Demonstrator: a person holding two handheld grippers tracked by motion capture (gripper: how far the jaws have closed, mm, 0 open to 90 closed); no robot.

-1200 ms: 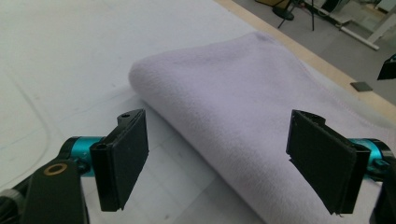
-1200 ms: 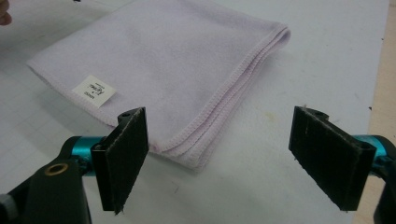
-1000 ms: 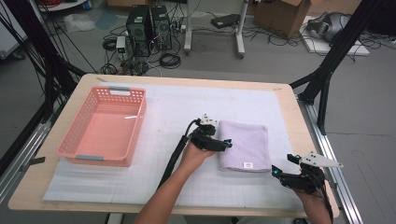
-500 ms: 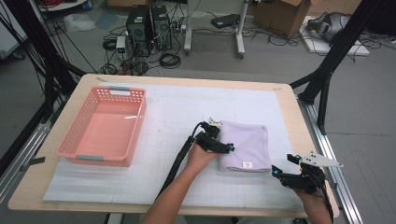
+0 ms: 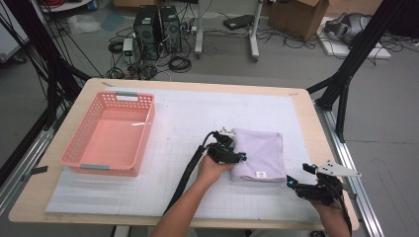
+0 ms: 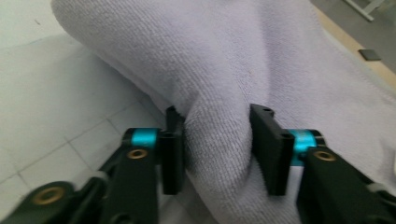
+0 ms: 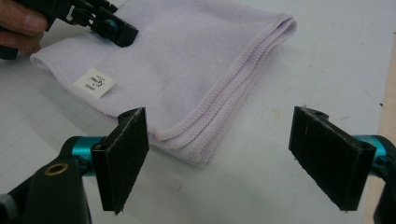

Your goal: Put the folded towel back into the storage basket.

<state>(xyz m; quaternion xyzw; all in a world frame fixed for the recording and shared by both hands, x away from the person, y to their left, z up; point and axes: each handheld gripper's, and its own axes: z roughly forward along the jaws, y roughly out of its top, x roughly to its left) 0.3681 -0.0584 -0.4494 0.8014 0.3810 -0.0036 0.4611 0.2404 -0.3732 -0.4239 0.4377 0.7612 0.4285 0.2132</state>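
Note:
A folded lilac towel (image 5: 259, 153) with a small white label lies on the white mat, right of the middle. My left gripper (image 5: 237, 157) is at the towel's left edge. In the left gripper view its jaws have just been closing, and both pads now pinch a raised fold of the towel (image 6: 233, 70) at the left gripper (image 6: 217, 121). My right gripper (image 5: 299, 175) rests near the table's front right, open, with nothing between its pads. In the right gripper view the right gripper (image 7: 219, 135) faces the towel's (image 7: 187, 60) stitched corner, with the left gripper (image 7: 112, 25) beyond.
A pink plastic basket (image 5: 106, 136) stands on the left side of the mat, nothing visible inside. The wooden table edge (image 5: 316, 128) runs close on the right. Black frame legs, computers and cables are on the floor behind the table.
My left gripper slid a little to the right onto the towel's left edge, and its jaws came together on the cloth. The right gripper stayed where it was.

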